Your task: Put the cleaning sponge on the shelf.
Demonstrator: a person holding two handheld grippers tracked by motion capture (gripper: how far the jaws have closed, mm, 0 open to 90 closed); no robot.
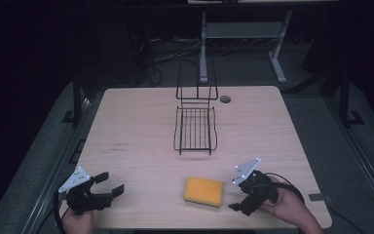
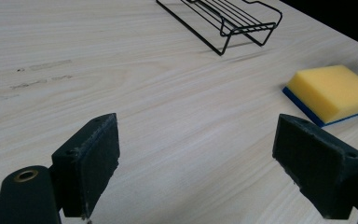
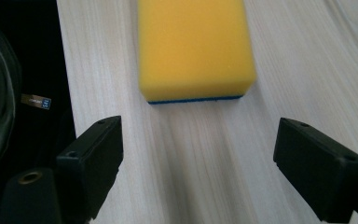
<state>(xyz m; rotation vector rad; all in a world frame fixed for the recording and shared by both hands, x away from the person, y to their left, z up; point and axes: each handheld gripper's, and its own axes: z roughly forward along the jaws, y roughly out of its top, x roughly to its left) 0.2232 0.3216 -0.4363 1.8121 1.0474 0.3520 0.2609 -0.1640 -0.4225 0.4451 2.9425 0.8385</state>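
Note:
A yellow sponge point(image 1: 203, 191) with a blue underside lies flat near the table's front edge. My right gripper point(image 1: 237, 199) is just right of it, open and pointing at its short end. In the right gripper view the sponge point(image 3: 196, 46) lies ahead of the spread jaws of that gripper point(image 3: 198, 144), apart from them. A black wire rack point(image 1: 195, 127) with an upright back stands at mid-table. At the front left corner my left gripper point(image 1: 112, 184) is open and holds nothing. Its own view puts the left gripper point(image 2: 196, 140) over bare wood, the sponge point(image 2: 333, 91) to the right and the rack point(image 2: 223, 21) farther off.
The light wooden table point(image 1: 136, 126) has a round cable hole point(image 1: 225, 99) behind the rack. The table's front edge runs close under both hands. A white desk frame point(image 1: 243, 34) stands on the dark floor beyond the table.

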